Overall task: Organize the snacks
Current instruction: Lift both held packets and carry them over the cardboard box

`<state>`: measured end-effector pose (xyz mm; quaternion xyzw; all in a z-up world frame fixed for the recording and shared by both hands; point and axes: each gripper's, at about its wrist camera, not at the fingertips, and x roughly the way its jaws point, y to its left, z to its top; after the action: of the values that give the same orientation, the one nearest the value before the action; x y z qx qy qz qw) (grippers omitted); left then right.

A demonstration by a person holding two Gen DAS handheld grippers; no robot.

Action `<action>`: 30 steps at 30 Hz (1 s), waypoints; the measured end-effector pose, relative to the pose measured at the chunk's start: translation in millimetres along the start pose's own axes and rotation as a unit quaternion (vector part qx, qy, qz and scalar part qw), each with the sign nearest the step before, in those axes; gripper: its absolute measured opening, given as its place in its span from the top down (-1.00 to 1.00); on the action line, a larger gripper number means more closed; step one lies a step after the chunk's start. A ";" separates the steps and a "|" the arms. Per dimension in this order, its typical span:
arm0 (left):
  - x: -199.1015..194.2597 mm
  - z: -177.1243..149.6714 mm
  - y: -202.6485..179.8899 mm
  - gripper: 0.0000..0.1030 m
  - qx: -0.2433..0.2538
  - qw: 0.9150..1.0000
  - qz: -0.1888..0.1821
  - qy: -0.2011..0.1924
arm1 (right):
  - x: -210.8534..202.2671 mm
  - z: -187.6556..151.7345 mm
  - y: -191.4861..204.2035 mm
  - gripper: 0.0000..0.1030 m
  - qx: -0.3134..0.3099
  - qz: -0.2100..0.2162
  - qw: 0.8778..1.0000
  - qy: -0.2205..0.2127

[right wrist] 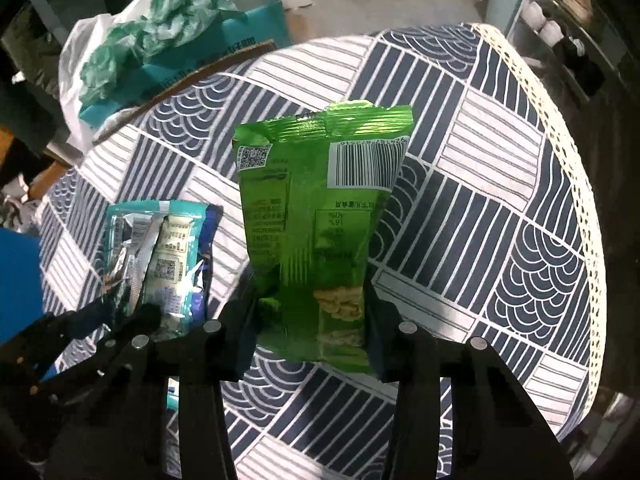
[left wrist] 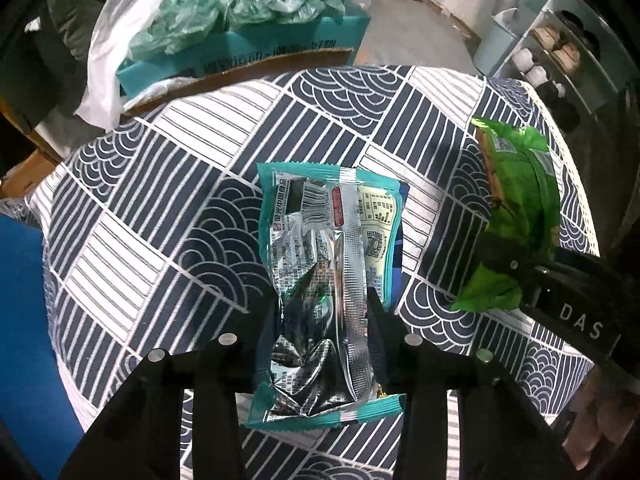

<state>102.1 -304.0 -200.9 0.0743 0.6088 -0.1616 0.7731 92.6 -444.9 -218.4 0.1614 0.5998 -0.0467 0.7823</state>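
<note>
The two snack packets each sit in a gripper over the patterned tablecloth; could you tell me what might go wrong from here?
1. The left gripper pinches the teal and silver packet across its crinkled lower part; the slick foil could slip, or the contents get crushed.
2. The right gripper squeezes the green packet near its bottom, so the tall upper part may flop over.
3. The grippers work side by side, so they may bump.
</note>
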 end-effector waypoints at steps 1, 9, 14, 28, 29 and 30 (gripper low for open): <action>-2.9 -3.5 7.6 0.21 0.001 1.000 -0.001 -0.002 | -3.0 -0.7 1.2 0.16 -0.002 0.000 1.000 -0.003; -31.3 -16.1 38.3 0.24 -0.011 1.000 -0.014 -0.014 | -26.1 -8.1 19.4 0.16 -0.026 0.009 0.999 -0.016; -49.2 -15.0 60.0 0.24 -0.024 0.999 -0.016 -0.026 | -40.7 -15.3 37.0 0.16 -0.046 0.014 0.999 -0.024; -115.8 -34.7 113.5 0.24 -0.048 0.996 -0.006 -0.072 | -86.7 -35.7 88.2 0.16 -0.115 0.037 0.991 -0.052; -121.3 -36.9 116.7 0.24 -0.048 0.996 -0.005 -0.075 | -90.3 -36.1 92.7 0.16 -0.120 0.040 0.990 -0.055; -127.6 -39.5 120.9 0.24 -0.049 0.996 -0.004 -0.080 | -93.2 -37.1 95.8 0.16 -0.123 0.043 0.990 -0.057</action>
<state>80.6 -158.0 -97.4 0.0208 0.5529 -0.1405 0.8211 58.2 -354.3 -119.2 0.0862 0.5483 0.0520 0.8302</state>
